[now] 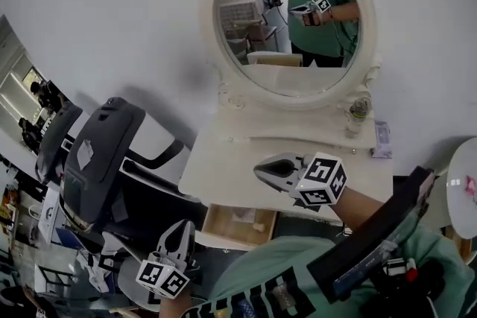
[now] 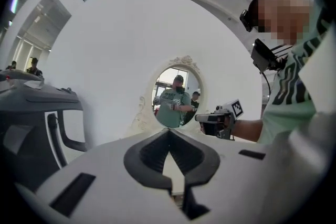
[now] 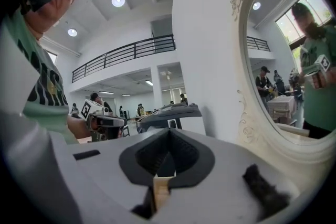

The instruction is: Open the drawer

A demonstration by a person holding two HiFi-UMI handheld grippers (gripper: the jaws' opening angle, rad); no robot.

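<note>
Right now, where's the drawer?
Head view, lower centre: the drawer juts open under the vanity table, between the left gripper and the right gripper.

No wording can be read with certainty.
The green shirt [image 3: 32, 99] carries large dark letters, cut off by folds and the picture's edge, and reversed in the mirror [image 1: 370, 26], so they cannot be spelled out. The marker cubes [image 1: 320, 180] bear only black-and-white square patterns, no words.

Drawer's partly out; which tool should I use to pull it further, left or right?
Probably left. The left tool sits low beside the drawer front, while the right tool hovers over the vanity top. Both tools are shut, so either must open first.
</note>
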